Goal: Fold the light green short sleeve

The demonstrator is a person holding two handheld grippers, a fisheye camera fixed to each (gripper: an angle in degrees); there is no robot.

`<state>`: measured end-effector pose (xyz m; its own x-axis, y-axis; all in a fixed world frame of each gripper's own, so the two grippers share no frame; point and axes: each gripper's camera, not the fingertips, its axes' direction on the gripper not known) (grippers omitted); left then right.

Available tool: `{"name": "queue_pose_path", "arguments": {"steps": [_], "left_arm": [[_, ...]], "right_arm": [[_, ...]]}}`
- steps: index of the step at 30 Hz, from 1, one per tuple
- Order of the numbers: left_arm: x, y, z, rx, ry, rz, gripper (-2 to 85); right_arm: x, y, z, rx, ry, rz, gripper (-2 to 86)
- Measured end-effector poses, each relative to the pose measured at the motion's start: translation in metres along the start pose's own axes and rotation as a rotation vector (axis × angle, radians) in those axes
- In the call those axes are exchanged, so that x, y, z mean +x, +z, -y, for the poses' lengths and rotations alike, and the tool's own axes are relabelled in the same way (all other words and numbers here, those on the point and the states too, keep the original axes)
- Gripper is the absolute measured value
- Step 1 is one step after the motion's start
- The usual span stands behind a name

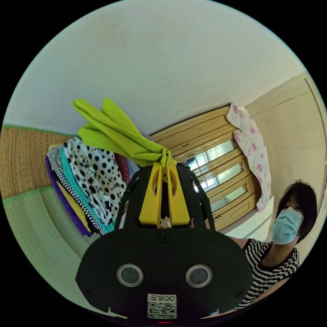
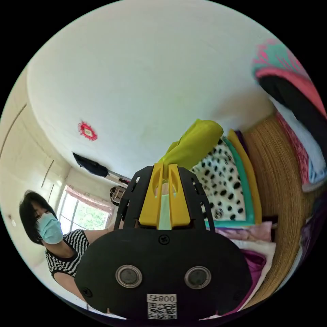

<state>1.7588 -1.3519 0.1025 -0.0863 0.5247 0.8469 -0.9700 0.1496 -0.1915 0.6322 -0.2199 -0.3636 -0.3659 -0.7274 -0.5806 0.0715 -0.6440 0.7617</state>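
**Open air above, clothes stacked close by**

In the left gripper view, bare white wall (image 1: 163, 68) lies open past the light green short sleeve (image 1: 115, 133) bunched at the left gripper (image 1: 165, 163). A pile of folded clothes (image 1: 88, 187) crowds one side; the wooden cabinet (image 1: 214, 163) and a person (image 1: 272, 252) stand on the other. In the right gripper view, the right gripper (image 2: 166, 168) has the spotted pile (image 2: 221, 184) just beside it.

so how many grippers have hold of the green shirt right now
2. The left gripper is shut on a bunched part of the light green shirt. The right gripper is shut on another part of it, beside the polka-dot stack.
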Motion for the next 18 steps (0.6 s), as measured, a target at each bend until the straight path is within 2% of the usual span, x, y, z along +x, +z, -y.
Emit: {"name": "queue_pose_path", "arguments": {"steps": [4, 6, 14, 18], "left_arm": [[-0.066, 0.066, -0.017, -0.124, -0.267, 0.057, 2.5], [-0.073, 0.084, -0.021, -0.147, -0.315, 0.040, 2.5], [-0.041, 0.124, 0.008, -0.192, -0.313, 0.145, 2.8], [-0.031, 0.133, 0.022, -0.183, -0.337, 0.125, 3.2]], "right_arm": [[0.128, -0.003, -0.029, -0.053, 0.253, -0.047, 2.2], [0.183, -0.006, -0.045, -0.059, 0.336, -0.014, 2.2], [0.244, -0.012, -0.032, -0.115, 0.332, -0.018, 2.2], [0.272, -0.023, -0.028, -0.053, 0.368, 0.014, 1.5]]}}
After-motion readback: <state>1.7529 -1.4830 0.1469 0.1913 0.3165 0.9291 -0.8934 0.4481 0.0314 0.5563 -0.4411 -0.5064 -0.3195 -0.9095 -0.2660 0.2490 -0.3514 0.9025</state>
